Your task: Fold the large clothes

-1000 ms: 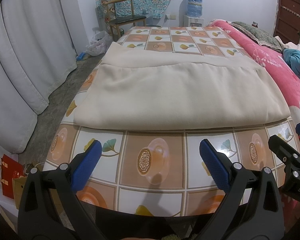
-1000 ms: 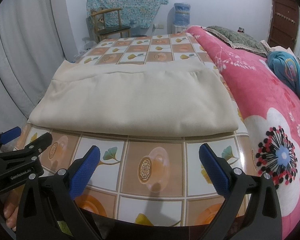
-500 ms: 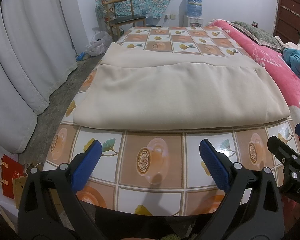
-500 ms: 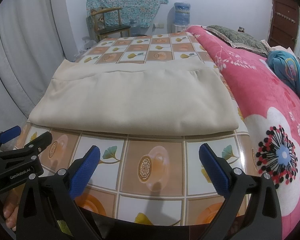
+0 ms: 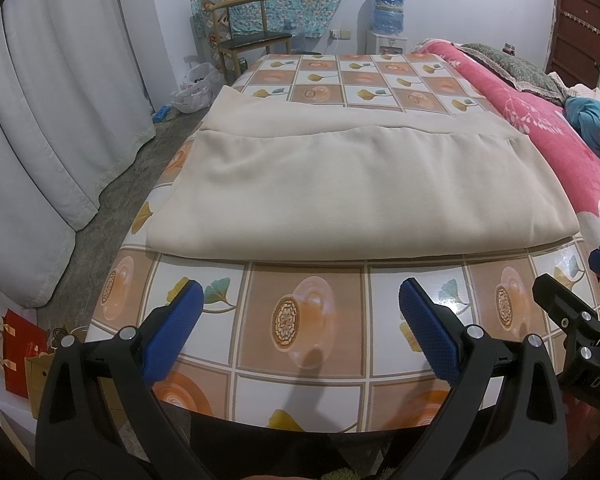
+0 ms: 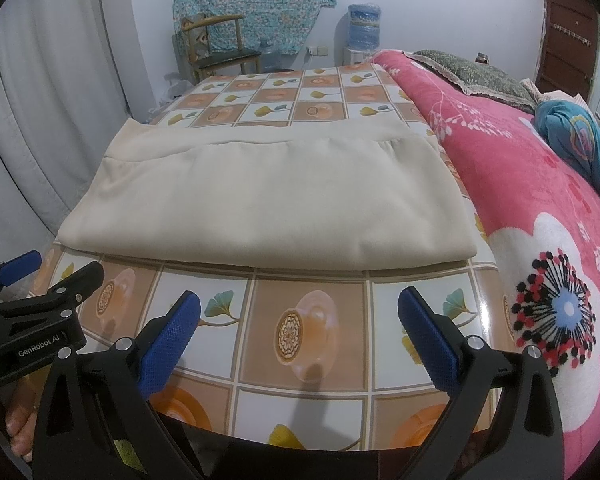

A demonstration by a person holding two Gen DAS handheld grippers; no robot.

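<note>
A large cream garment lies flat on the tiled-pattern table, folded over itself, its near folded edge straight across. It also shows in the right wrist view. My left gripper is open and empty, hovering over the table's near edge, short of the garment. My right gripper is open and empty at the same distance, to the right. The right gripper also shows at the edge of the left wrist view, and the left gripper in the right wrist view.
A bed with a pink flowered blanket borders the table's right side. White curtains hang on the left. A wooden chair and a water dispenser stand at the far wall. Red bags sit on the floor.
</note>
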